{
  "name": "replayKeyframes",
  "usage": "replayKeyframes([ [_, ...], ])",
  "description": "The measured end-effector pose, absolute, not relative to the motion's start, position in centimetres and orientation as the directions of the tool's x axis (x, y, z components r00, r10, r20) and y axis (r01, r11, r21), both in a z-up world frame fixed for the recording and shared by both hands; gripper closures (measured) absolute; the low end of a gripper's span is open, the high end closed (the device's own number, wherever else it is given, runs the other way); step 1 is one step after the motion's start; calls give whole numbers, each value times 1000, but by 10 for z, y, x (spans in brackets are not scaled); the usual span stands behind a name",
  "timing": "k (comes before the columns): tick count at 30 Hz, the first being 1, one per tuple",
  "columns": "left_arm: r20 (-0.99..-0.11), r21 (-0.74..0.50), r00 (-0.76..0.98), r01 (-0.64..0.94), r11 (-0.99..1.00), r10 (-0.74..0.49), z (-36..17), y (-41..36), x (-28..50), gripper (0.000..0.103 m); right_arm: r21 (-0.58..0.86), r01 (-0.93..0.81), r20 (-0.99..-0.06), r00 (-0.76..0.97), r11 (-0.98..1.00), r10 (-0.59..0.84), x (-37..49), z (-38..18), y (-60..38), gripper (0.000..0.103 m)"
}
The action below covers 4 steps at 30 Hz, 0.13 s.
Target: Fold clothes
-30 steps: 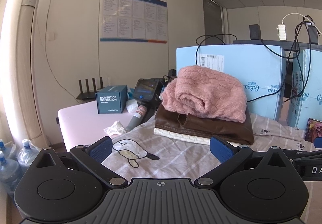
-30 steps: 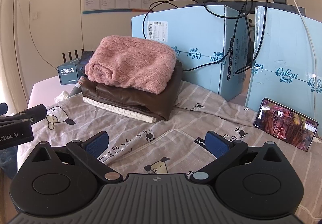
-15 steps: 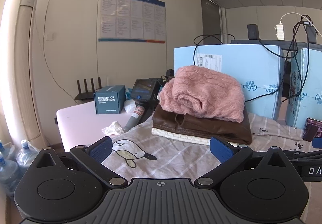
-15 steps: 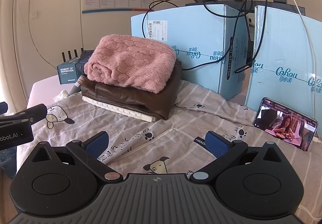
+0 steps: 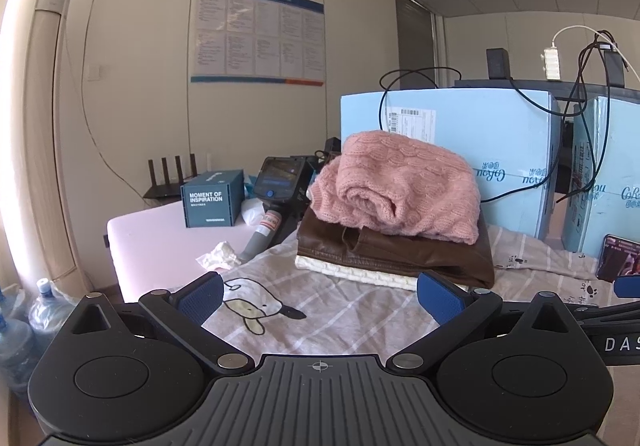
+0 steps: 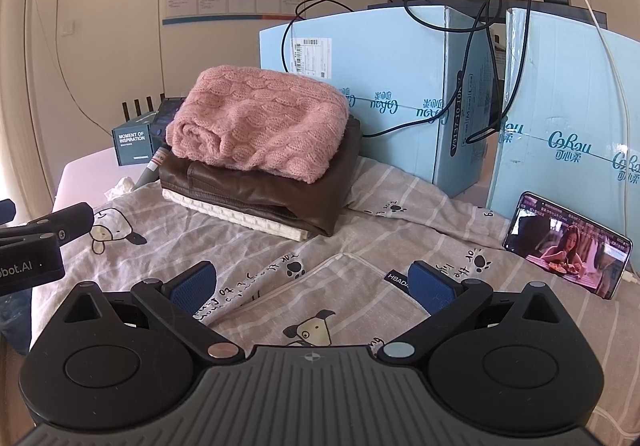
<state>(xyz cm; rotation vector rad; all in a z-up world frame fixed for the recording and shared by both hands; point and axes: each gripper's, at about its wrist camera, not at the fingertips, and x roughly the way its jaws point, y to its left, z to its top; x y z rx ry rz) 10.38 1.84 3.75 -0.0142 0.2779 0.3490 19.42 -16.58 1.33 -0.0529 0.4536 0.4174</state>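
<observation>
A folded pink knit sweater (image 5: 396,185) (image 6: 260,125) lies on top of a folded brown leather garment (image 5: 400,250) (image 6: 260,193) and a folded white knit (image 5: 360,272) (image 6: 236,213), stacked on the bed. My left gripper (image 5: 320,296) is open and empty, held above the dog-print sheet (image 5: 340,322) short of the stack. My right gripper (image 6: 312,282) is open and empty above the sheet (image 6: 360,238), in front of the stack. The left gripper's side also shows at the left edge of the right wrist view (image 6: 36,242).
Light blue cartons (image 6: 380,85) with cables stand behind the stack. A phone (image 6: 568,246) playing video leans at the right. A teal box (image 5: 212,203), a handheld device (image 5: 276,197) and crumpled tissue (image 5: 218,256) lie on the pink mattress. Water bottles (image 5: 24,322) stand on the floor at left.
Both grippers have stayed open and nearly still. The left view has drifted slightly, so the stack sits a little lower and to the left in it.
</observation>
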Motion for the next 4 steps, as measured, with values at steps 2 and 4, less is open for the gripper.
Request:
replayKeyframes([
  [2, -273, 33, 903, -337, 941, 333, 37, 18, 104, 0, 42, -403, -435, 816, 914, 380, 194, 13, -166, 0],
  [4, -273, 33, 903, -335, 942, 331, 37, 18, 103, 0, 41, -403, -435, 817, 914, 380, 194, 13, -166, 0],
])
